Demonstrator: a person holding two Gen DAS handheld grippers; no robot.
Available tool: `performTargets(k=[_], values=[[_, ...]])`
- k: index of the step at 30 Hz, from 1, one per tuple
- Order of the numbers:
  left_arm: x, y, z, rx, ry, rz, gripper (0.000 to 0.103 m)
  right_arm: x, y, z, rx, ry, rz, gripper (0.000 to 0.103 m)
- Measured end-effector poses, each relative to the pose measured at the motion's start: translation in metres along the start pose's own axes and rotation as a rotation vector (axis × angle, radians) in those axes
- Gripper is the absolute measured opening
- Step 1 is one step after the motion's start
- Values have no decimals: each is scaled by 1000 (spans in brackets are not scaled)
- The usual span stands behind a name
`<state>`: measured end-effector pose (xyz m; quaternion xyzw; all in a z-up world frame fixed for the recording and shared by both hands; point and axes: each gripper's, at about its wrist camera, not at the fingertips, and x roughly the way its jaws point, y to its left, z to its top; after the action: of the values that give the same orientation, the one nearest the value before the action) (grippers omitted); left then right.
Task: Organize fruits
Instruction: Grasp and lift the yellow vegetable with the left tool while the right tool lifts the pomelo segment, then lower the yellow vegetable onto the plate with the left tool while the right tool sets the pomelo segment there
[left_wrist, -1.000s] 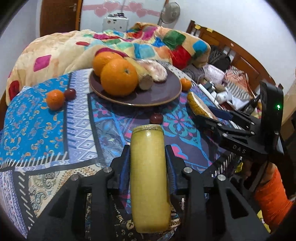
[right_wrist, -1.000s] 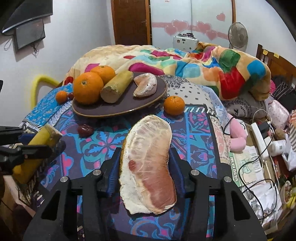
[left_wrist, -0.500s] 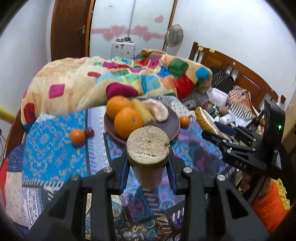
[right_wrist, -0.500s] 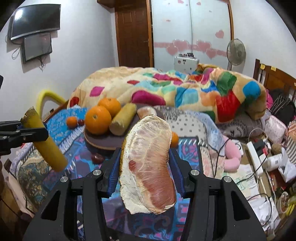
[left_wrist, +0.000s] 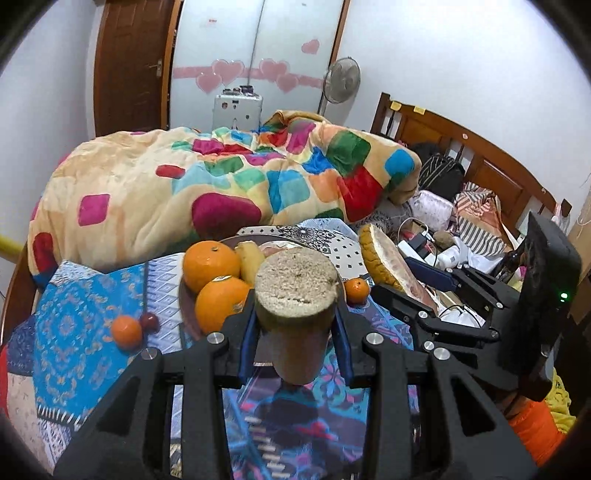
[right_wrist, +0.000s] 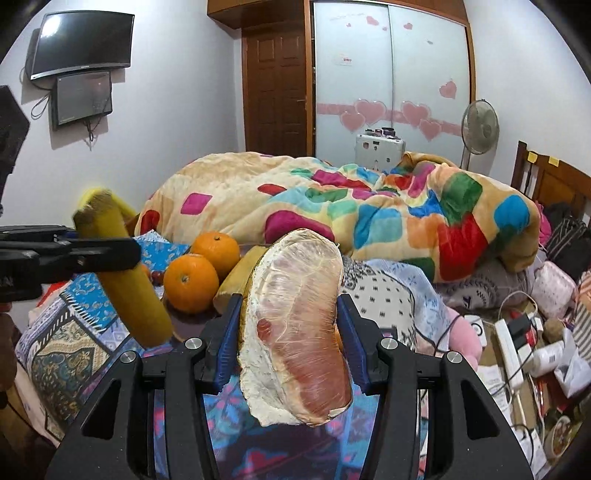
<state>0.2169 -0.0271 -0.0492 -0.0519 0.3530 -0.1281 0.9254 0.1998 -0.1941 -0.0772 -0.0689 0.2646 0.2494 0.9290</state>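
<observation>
My left gripper (left_wrist: 295, 343) is shut on a yellow sugarcane piece (left_wrist: 297, 295), held upright above the patterned cloth; its cut end faces the camera. It also shows in the right wrist view (right_wrist: 122, 273). My right gripper (right_wrist: 288, 339) is shut on a wrapped pomelo wedge (right_wrist: 295, 339), seen from the left wrist view too (left_wrist: 388, 258). A dark plate (left_wrist: 184, 295) holds two oranges (left_wrist: 218, 302), another sugarcane piece (left_wrist: 249, 258) and a pomelo wedge, mostly hidden.
A small orange (left_wrist: 126, 331) and a dark red fruit (left_wrist: 149, 320) lie left of the plate; another small orange (left_wrist: 356, 290) lies at its right. A colourful quilt (left_wrist: 221, 184) is heaped behind. Cables and clutter (right_wrist: 517, 332) lie to the right.
Both grippers have lifted their fruits up off the cloth and tilted upward. The sugarcane now stands end-on to the left camera. The plate looks farther away.
</observation>
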Motion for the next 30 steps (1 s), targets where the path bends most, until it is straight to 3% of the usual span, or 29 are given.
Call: performTargets(k=[11, 18, 30], values=[[75, 1, 24, -10, 127, -85, 36, 25, -15, 5, -26, 8, -30, 47], [104, 11, 40, -42, 161, -107, 36, 36, -20, 6, -39, 34, -35, 47], [99, 19, 49, -31, 116, 15, 45, 43, -10, 8, -64, 54, -2, 47]])
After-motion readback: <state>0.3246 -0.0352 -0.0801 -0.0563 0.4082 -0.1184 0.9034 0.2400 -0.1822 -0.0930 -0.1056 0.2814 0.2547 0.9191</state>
